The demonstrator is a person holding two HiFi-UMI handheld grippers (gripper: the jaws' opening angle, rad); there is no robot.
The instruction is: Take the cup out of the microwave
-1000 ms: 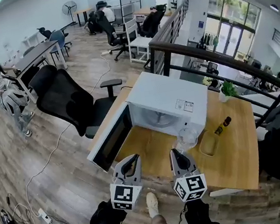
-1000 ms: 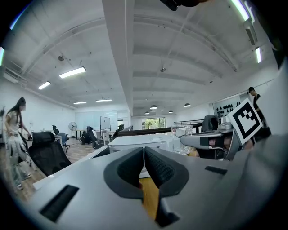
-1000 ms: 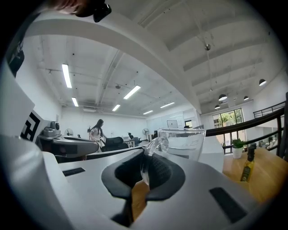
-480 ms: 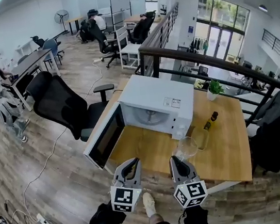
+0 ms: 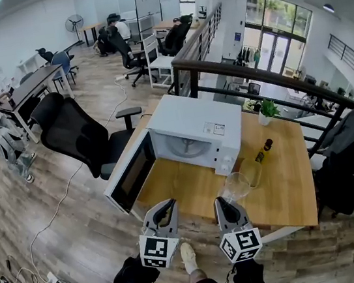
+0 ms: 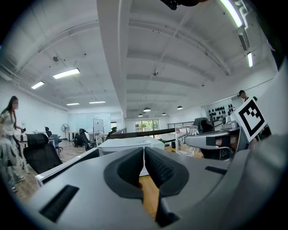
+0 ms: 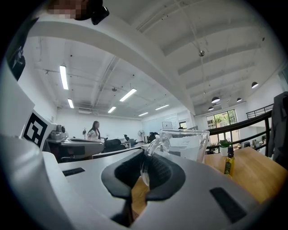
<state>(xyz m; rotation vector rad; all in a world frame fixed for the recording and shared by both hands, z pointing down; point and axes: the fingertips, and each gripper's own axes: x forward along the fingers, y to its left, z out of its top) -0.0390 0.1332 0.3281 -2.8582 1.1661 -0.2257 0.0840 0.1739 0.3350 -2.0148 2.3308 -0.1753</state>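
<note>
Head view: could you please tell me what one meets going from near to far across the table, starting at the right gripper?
right gripper → glass cup in its grip → bottle → potted plant

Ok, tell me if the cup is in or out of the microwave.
Out. The right tongs grip the glass cup by its handle, over the table in front of the microwave, whose door hangs open.

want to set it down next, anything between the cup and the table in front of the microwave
Nothing visible: the cup, gripped by its handle in the right gripper, is outside the microwave above the table. A bottle stands off to its right.
</note>
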